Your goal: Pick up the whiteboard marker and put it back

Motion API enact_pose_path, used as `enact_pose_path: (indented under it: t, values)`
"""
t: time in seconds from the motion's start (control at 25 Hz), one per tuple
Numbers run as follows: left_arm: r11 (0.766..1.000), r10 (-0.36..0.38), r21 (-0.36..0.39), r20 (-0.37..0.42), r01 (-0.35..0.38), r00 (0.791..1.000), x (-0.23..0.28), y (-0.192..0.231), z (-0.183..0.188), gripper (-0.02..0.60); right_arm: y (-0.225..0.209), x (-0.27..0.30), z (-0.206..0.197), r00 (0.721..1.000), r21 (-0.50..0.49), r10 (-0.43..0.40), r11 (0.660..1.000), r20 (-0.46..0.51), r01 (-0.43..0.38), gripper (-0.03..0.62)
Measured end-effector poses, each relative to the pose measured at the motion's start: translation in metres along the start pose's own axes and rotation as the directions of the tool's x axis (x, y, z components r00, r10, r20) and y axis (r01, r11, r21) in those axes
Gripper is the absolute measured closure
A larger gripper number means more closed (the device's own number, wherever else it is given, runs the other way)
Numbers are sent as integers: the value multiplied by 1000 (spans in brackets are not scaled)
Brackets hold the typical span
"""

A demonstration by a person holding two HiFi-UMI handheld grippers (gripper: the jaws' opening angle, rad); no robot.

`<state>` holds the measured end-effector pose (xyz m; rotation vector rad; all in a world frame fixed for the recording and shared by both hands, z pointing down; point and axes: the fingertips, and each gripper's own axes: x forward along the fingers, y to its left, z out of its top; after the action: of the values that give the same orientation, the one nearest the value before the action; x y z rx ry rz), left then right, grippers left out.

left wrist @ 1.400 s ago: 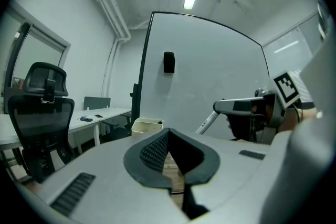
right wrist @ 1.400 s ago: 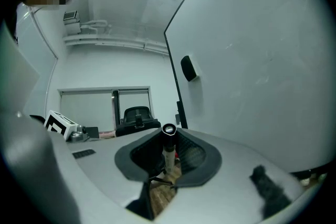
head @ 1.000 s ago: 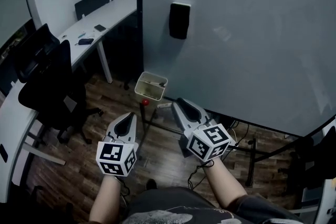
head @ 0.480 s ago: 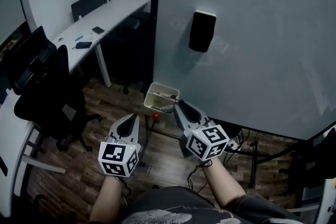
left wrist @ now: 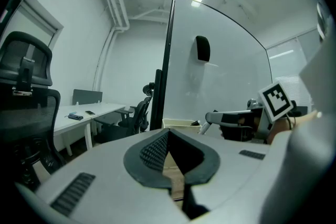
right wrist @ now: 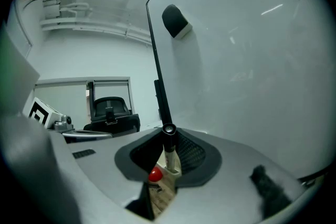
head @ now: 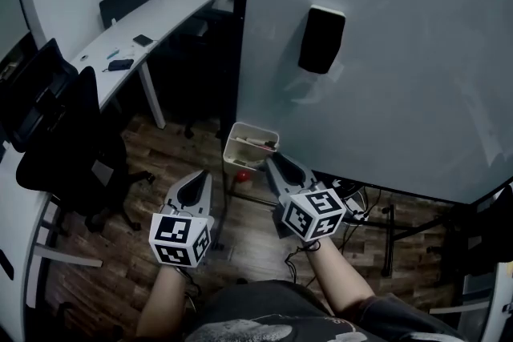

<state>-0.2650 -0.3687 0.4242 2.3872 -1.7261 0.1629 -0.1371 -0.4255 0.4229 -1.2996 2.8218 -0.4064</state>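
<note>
R gripper point(head: 274, 160): jaws clamped on the whiteboard marker point(right wrist: 170, 153). In the right gripper view it stands upright btwn the pads at frame centre, black cap on top, pale barrel below. In the head view the marker itself can't be picked out. There the R gripper sits just right of centre in the lower half, w/ its tip close to the right side of a small cream bin point(head: 238, 153).

L gripper point(head: 199, 175): jaw tips together, nothing btwn them. It sits lower left of centre in the head view, beside the R one but apart from it, pointing toward the same bin.

The bin is at frame centre, by the lower left corner of the whiteboard point(head: 401, 52), w/ a few thin items inside, too small to tell. A red ball point(head: 242, 175) sits just below the bin.

The board fills the upper right, w/ a black eraser point(head: 321, 38) stuck on it near top centre.

White desk point(head: 152, 24) in the upper left, a few small dark items on it. Black office chairs point(head: 72, 132) along the left edge. Wood floor point(head: 120, 268) across the lower left.
</note>
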Motion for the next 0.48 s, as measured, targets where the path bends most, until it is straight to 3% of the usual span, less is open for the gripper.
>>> enact_pose_path:
  t: [0.48]
  values:
    - [1000, -20, -12, -9, 20, 1000, 3, -3, -6, 568, -3, 3, -32, 997, -10, -6, 1000, -77, 5, 513]
